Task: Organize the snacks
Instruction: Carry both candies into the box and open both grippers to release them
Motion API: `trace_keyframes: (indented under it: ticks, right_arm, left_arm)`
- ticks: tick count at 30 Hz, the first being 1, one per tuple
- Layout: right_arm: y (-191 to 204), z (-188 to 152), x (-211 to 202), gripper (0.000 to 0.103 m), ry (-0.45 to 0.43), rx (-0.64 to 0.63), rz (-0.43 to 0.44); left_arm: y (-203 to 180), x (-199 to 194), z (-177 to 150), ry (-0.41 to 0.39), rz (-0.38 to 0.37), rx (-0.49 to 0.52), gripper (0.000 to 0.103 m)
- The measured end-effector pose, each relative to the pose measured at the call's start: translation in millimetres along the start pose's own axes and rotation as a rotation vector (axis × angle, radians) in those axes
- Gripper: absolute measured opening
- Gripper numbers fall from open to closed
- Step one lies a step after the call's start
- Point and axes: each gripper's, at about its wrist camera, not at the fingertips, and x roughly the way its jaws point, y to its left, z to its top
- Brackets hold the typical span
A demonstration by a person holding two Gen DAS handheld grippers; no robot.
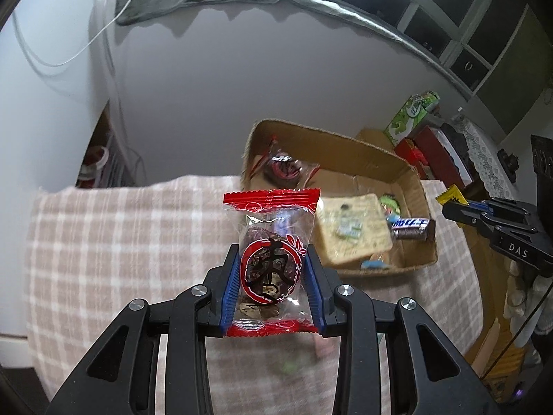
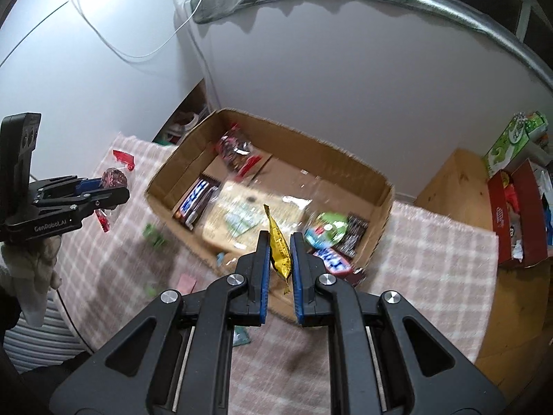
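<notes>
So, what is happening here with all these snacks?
A person holds a gripper in each hand above a table with a checked cloth. The left gripper has its jaws closed on a clear packet with red ends. The right gripper pinches a small yellow sachet. Both are held in the air near an open cardboard box that already contains chocolate bars and other snacks. A few small pieces lie on the cloth.

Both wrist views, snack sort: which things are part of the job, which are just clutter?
Job:
- left gripper, shut on red-edged clear snack pack
- right gripper, shut on yellow sachet
- cardboard box holding snacks
- loose green candy on checked cloth

Lying about:
- green carton
- red box
- white cable
</notes>
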Motion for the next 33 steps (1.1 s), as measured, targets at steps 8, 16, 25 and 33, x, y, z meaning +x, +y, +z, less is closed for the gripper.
trace_keyframes:
  ticks: [8,16,25,33]
  right_arm:
    - [-21,20,21,0.011,0.011,0.037,-0.041]
    - [-32,26,44,0.011,0.044,0.063,-0.057]
    - [-35,27,57,0.011,0.068,0.077,-0.045]
    - [-33,27,56,0.049,0.064,0.072,-0.067]
  left_arm:
    - [-20,23,23,0.01,-0.013,0.023,0.033]
    - [-37,41,37,0.02,0.002,0.062,0.033]
    - [-43,51,41,0.035,0.021,0.071,0.033]
    - [-44,51,43,0.034,0.023,0.065,0.053]
